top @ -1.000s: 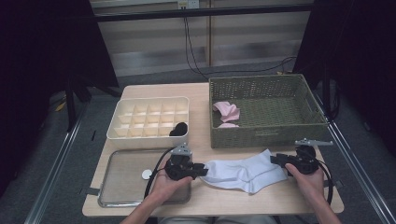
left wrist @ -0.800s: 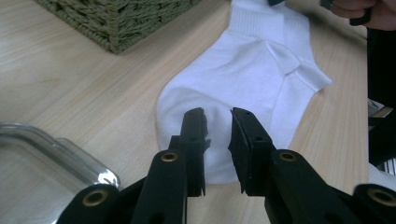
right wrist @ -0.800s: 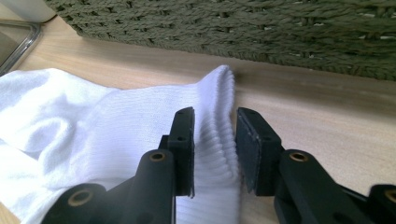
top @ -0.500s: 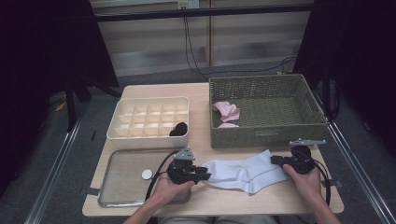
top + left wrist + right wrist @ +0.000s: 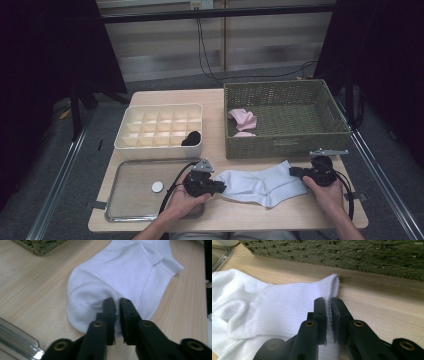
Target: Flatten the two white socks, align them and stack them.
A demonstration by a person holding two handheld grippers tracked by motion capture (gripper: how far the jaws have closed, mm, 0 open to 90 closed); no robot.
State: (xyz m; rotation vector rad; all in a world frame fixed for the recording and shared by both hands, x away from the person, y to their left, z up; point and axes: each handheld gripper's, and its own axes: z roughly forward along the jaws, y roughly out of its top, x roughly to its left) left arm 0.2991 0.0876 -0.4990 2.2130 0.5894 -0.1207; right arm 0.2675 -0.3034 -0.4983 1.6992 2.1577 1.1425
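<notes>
your left gripper (image 5: 218,188) has just been closing and now pinches the toe end of the white cotton sock (image 5: 260,184) that lies flat on the light wooden table (image 5: 215,102) in front of the green woven basket (image 5: 286,145), while your right gripper (image 5: 296,171) is clamped narrow on the ribbed cuff at the other end; compared with a second ago both ends are gripped, so i judge the sock is ready to lift or fold. how much cloth sits between each pair of pads is hidden by the jaws, and whether this is one sock or a stacked pair is hard to make out.
</notes>
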